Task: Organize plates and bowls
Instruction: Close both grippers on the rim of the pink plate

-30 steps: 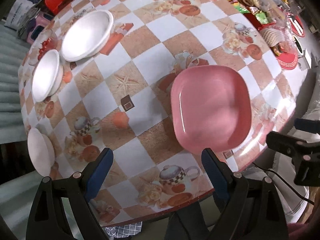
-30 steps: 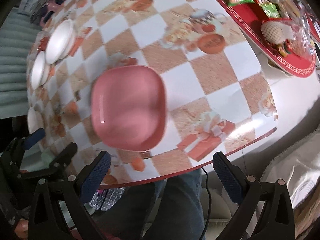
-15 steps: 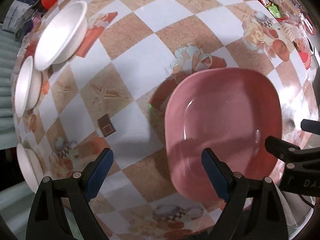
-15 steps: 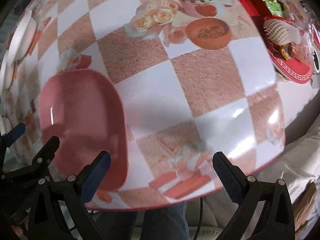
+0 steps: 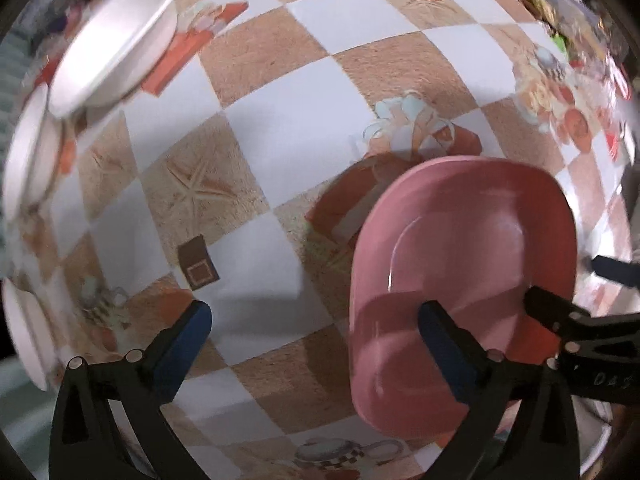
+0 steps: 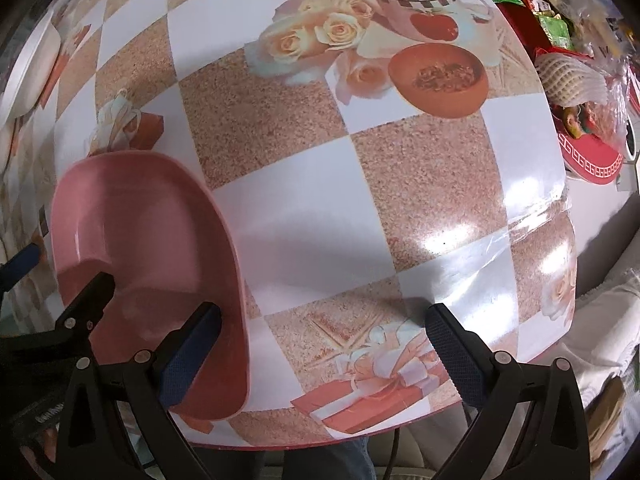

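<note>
The pink plate (image 5: 460, 280) lies near the bench's (image 6: 320, 208) front edge, glossy, squarish, with a raised rim. Both the left gripper (image 5: 312, 332), whose jaws have just been opening, and the right gripper (image 6: 320, 336) are wide apart and hold nothing. Straddle the rim squarely before you close; smooth plastic slips easily.

**Setting: a home dining table**

We record a domestic eating area. Evidence: a round table (image 6: 320, 208) under a glossy checkered cover printed with teapots, roses and gift boxes; a pink plate (image 6: 136, 240) and white bowls (image 5: 116, 36) laid out on it; a red tray (image 6: 588, 156) of packaged snacks at the far edge; pale upholstered seating (image 6: 600, 320) beside the table.
</note>
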`<action>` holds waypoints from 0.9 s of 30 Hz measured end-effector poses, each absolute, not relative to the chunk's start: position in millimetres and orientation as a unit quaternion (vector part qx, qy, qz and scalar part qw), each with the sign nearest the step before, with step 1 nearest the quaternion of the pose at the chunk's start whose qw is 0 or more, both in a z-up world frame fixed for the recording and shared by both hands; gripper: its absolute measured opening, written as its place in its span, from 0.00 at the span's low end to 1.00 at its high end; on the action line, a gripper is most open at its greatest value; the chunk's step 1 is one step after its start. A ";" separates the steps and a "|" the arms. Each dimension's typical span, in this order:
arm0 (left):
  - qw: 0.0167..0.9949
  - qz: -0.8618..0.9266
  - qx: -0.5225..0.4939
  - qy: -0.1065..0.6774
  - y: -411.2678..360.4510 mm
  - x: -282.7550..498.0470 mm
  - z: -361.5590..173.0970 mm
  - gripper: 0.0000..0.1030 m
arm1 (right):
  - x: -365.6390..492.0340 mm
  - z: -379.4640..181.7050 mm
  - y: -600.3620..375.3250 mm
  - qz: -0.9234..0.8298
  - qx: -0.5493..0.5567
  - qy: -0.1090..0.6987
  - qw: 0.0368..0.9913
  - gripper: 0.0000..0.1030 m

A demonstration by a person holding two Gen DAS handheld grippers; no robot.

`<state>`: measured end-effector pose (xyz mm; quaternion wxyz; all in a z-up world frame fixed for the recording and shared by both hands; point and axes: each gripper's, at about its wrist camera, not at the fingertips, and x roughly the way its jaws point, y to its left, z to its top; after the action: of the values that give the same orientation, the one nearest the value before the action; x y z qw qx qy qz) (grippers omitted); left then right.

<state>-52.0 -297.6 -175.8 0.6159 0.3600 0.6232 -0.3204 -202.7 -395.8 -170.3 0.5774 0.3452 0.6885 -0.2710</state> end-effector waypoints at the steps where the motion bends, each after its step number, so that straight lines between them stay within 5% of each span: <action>1: 0.615 -0.322 0.357 0.626 -297.2 -50.5 -176.4 1.00 | -205.4 -169.3 -393.9 -0.273 0.346 0.686 0.579 1.00; 9: 0.591 -0.318 0.347 0.655 -299.3 -35.8 -183.8 1.00 | -201.2 -175.9 -398.7 -0.268 0.353 0.695 0.566 1.00; 13: 0.588 -0.334 0.355 0.645 -304.4 -40.2 -178.6 0.88 | -202.0 -175.2 -400.6 -0.269 0.356 0.696 0.563 0.94; 17: 0.591 -0.360 0.357 0.627 -309.2 -49.1 -168.2 0.65 | -198.3 -161.5 -385.7 -0.251 0.342 0.683 0.595 0.57; 19: 0.594 -0.371 0.354 0.620 -312.9 -57.5 -164.5 0.32 | -195.0 -157.6 -380.7 -0.237 0.340 0.677 0.608 0.40; 21: 0.593 -0.374 0.355 0.618 -313.8 -59.4 -162.9 0.25 | -192.8 -157.4 -377.7 -0.217 0.358 0.670 0.613 0.16; 27: 0.600 -0.360 0.338 0.630 -301.9 -52.9 -162.7 0.22 | -185.1 -156.6 -371.4 -0.211 0.350 0.679 0.610 0.16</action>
<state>-52.9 -301.9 -162.7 0.5997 0.3378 0.6300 -0.3597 -185.1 -371.4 -156.6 0.6102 0.3499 0.6787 -0.2113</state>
